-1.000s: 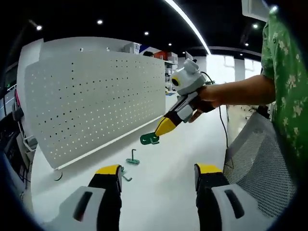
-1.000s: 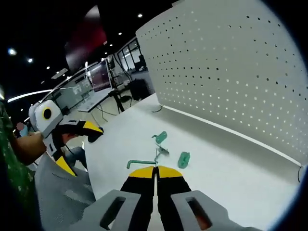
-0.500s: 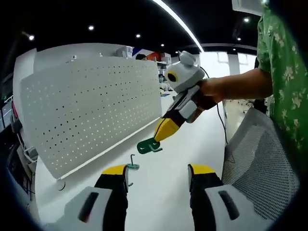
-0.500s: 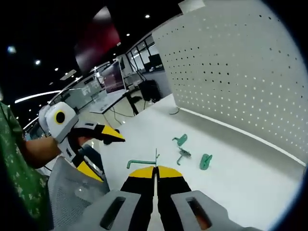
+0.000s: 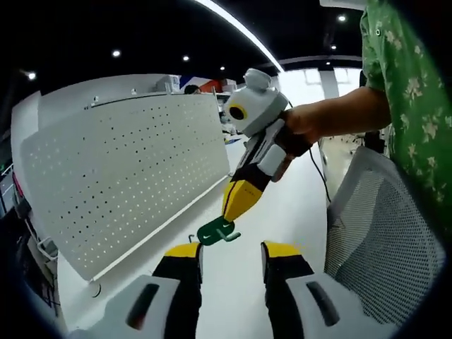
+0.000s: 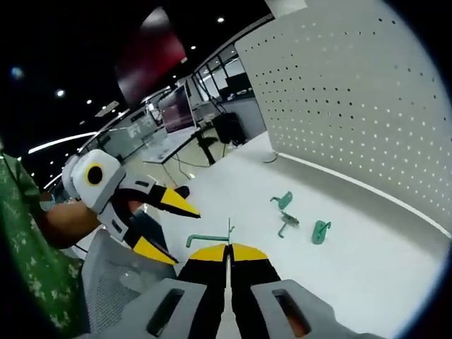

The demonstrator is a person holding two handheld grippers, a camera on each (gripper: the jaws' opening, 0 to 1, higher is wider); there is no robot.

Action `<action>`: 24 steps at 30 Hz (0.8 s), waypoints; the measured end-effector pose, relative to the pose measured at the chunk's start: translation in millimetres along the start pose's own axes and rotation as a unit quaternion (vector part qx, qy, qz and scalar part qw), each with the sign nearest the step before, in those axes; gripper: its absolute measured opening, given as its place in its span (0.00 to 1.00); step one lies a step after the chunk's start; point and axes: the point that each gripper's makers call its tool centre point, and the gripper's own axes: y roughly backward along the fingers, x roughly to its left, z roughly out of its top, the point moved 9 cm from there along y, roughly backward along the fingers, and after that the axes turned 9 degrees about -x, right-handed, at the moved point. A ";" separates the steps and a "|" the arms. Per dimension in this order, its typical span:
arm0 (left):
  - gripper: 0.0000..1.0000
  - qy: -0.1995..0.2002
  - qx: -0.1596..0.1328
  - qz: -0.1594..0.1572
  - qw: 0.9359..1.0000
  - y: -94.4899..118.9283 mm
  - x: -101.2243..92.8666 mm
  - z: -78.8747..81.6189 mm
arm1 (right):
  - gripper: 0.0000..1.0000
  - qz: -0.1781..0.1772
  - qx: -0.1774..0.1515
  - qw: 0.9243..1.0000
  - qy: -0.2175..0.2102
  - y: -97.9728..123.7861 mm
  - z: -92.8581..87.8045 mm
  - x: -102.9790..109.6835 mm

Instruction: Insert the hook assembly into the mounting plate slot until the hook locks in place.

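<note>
In the left gripper view my left gripper [image 5: 233, 251] stands open, its yellow tips to either side of a green hook [image 5: 215, 232]. My right gripper [image 5: 232, 214], held by a hand, comes down from the upper right and is shut on that hook just above the left jaws. The right gripper view shows my right gripper [image 6: 227, 250] shut on the hook's thin wire, with its green arm [image 6: 207, 240] sticking out left. My left gripper [image 6: 181, 234] is open at left. The white pegboard [image 5: 120, 176] [image 6: 367, 92] stands upright on the table.
Three more green hooks [image 6: 282, 200] [image 6: 288, 223] [image 6: 321, 230] lie on the white table [image 6: 367, 247] in front of the pegboard. A grey mesh chair [image 5: 374, 233] and the person's green patterned shirt [image 5: 409, 106] are at the right.
The right gripper has brought the hook closer, down to the left gripper's tips. The left jaws have narrowed but stay open. In the right gripper view the left gripper has come nearer.
</note>
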 end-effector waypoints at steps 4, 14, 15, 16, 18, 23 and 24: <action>0.30 -0.011 0.003 -0.007 1.000 -1.7 -1.5 -0.1 | 0.00 0.004 0.004 1.000 -0.002 -0.4 -0.9 2.1; 0.18 -0.030 -0.003 -0.021 0.999 -4.3 -6.8 2.7 | 0.00 0.015 0.017 1.000 -0.009 -0.3 -1.5 8.0; 0.17 -0.032 -0.004 -0.021 0.999 -4.4 -7.2 2.9 | 0.00 0.017 0.020 1.000 -0.008 -0.4 -1.9 9.0; 0.16 -0.033 -0.004 -0.022 0.999 -4.4 -7.7 3.1 | 0.00 0.018 0.021 1.000 -0.008 -0.6 -2.1 9.7; 0.13 -0.034 -0.005 -0.023 0.999 -4.3 -7.7 3.1 | 0.00 0.022 0.025 0.999 -0.010 -0.6 -2.8 11.1; 0.11 -0.038 -0.005 -0.029 0.999 -3.7 -10.0 4.1 | 0.00 0.023 0.028 0.999 -0.014 0.6 -2.8 12.1; 0.11 -0.037 -0.004 -0.031 0.999 -3.7 -10.9 4.5 | 0.00 0.024 0.030 0.999 -0.014 0.8 -2.8 12.4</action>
